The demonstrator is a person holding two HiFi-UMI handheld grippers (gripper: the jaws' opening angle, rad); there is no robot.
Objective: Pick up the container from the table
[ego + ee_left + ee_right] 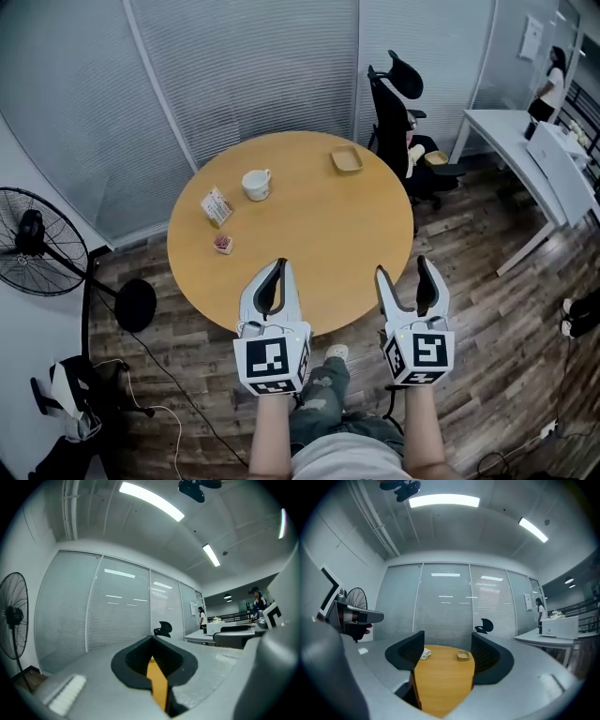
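Presently both grippers hang over the near rim of the round table (pixel 309 234), short of everything on it. Left gripper (pixel 278 267): jaws drawn almost together with only a thin slit between them, nothing held. Right gripper (pixel 403 267): jaws spread wide, empty.

The container (pixel 347 160), a shallow tan dish, lies well ahead of the right jaws, near the far rim. In the right gripper view it shows inside the gap, close to the right-hand jaw. A white cup (pixel 256 184) stands ahead of the left jaws, with a card stand (pixel 217 206) and a small box (pixel 222 244) off to their left.

Step in hand, as judged: the reach. The open right gripper is the better placed. It should travel forward and low, bring the dish to the middle of the gap, and close across its low walls rather than press down on the rim.

The wood ahead of the right jaws is bare. Beyond the dish the table edge is close, and an office chair (pixel 398 103) stands just past it, so a push could slide the dish off.
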